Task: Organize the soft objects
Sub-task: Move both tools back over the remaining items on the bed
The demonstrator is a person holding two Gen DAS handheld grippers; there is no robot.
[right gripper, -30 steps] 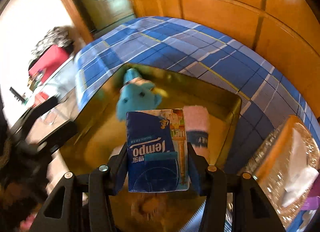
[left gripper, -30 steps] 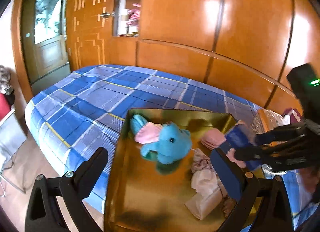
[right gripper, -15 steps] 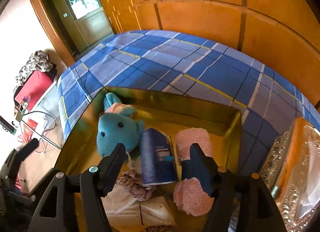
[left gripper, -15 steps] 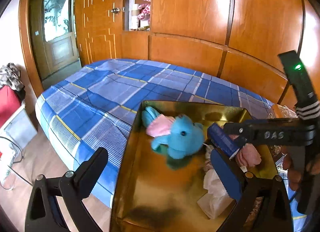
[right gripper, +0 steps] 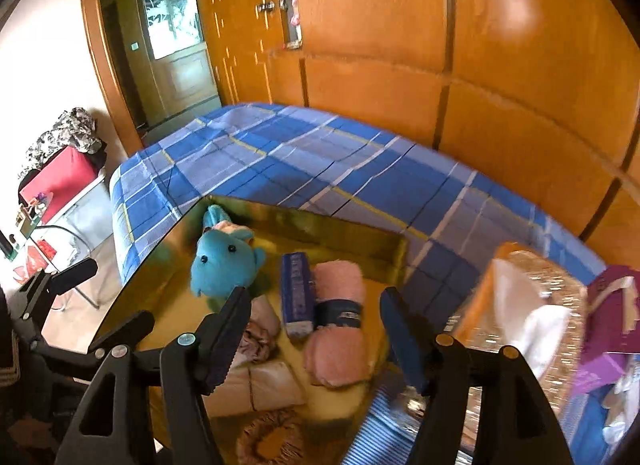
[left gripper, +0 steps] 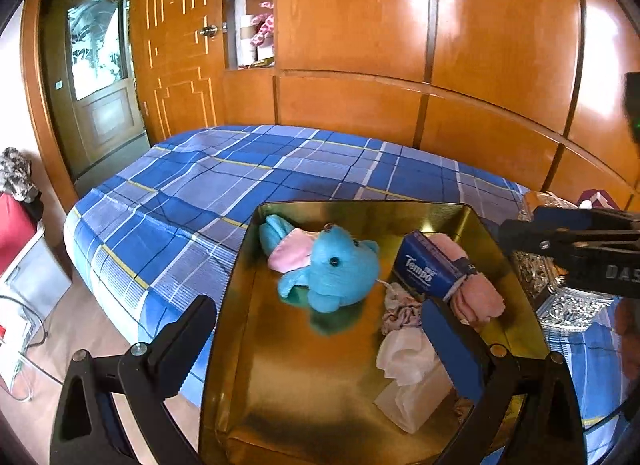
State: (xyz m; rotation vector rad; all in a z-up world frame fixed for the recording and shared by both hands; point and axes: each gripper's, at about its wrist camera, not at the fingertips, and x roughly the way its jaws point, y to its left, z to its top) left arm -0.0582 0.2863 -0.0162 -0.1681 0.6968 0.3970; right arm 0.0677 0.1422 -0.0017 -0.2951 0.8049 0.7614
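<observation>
The bed [left gripper: 248,181] is covered with a blue plaid sheet [right gripper: 320,161] with white and yellow lines. A gold tray [left gripper: 304,377] lies directly on the sheet at the near end. A glittery woven basket [right gripper: 560,289] with an orange rim lies on the sheet just beside the tray's right side. The far end of the bed adjoins the wood panelling [left gripper: 480,133].

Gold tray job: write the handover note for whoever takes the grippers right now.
Left gripper: open, empty, hovering at the near end of the gold tray.
Right gripper: open, empty, above the tray.
In the tray: blue plush, Tempo tissue pack leaning against the rolled pink towel, a scrunchie, a soft tissue pack.
Done: Tempo pack placed.
Left: items remain by the glittery tissue box; contents unclear.
</observation>
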